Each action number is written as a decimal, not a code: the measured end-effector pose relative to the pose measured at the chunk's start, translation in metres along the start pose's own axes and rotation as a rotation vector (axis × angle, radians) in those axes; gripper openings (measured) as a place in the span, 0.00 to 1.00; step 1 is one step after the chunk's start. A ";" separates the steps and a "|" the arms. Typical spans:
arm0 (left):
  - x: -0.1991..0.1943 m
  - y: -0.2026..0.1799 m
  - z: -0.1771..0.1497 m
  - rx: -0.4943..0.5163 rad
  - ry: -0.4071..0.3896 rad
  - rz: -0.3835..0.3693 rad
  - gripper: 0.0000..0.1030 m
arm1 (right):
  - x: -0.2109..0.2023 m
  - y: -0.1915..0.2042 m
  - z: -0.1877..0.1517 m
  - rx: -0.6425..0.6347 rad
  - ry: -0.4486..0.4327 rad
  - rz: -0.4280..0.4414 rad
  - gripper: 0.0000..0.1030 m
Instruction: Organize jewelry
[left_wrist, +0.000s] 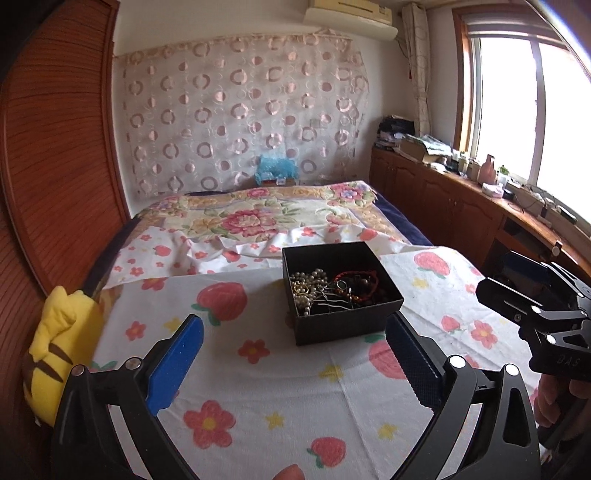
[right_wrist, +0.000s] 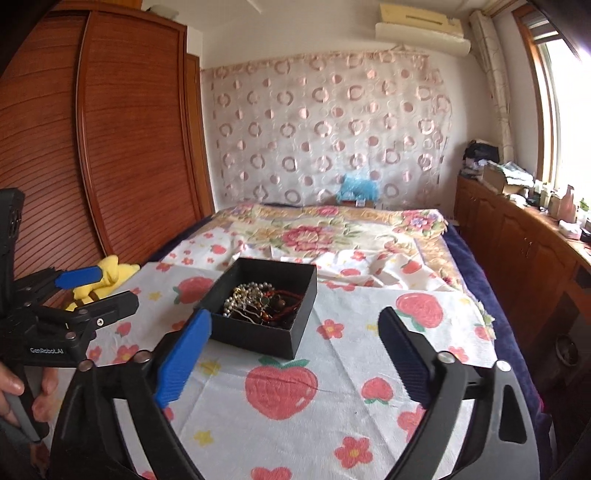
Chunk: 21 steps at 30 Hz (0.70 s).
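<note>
A black open box (left_wrist: 341, 325) sits on the strawberry-print cloth (left_wrist: 258, 387) on the bed. It holds tangled jewelry (left_wrist: 332, 290): a pearl strand, a red cord bracelet, dark beads and a metal hairpin. The box also shows in the right wrist view (right_wrist: 258, 334) with the jewelry (right_wrist: 258, 301) inside. My left gripper (left_wrist: 293, 332) is open and empty, just short of the box. My right gripper (right_wrist: 295, 325) is open and empty, near the box's front right corner. Each gripper shows in the other's view, the right (left_wrist: 532, 314) and the left (right_wrist: 96, 291).
A yellow plush toy (left_wrist: 59, 350) lies at the bed's left edge by the wooden wardrobe (left_wrist: 55, 147). A floral blanket (left_wrist: 258, 214) covers the far bed. A wooden cabinet (left_wrist: 461, 199) with clutter runs under the window at right.
</note>
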<state>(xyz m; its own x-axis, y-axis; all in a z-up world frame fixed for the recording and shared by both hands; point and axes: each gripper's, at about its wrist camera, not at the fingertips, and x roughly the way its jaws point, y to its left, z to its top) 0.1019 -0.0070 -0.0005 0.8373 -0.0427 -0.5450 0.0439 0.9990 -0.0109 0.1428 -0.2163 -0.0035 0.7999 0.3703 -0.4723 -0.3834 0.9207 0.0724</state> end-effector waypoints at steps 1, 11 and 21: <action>-0.003 0.000 0.000 -0.003 -0.005 0.001 0.92 | -0.005 0.001 0.000 0.001 -0.010 -0.012 0.96; -0.036 0.000 -0.018 -0.010 -0.049 0.028 0.92 | -0.033 0.004 -0.009 0.039 -0.054 -0.042 0.97; -0.037 0.001 -0.021 -0.018 -0.058 0.021 0.92 | -0.033 0.003 -0.013 0.039 -0.057 -0.048 0.97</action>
<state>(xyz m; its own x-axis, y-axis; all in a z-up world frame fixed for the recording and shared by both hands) 0.0601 -0.0041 0.0022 0.8683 -0.0220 -0.4955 0.0169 0.9997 -0.0149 0.1095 -0.2268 0.0012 0.8424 0.3305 -0.4256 -0.3264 0.9414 0.0850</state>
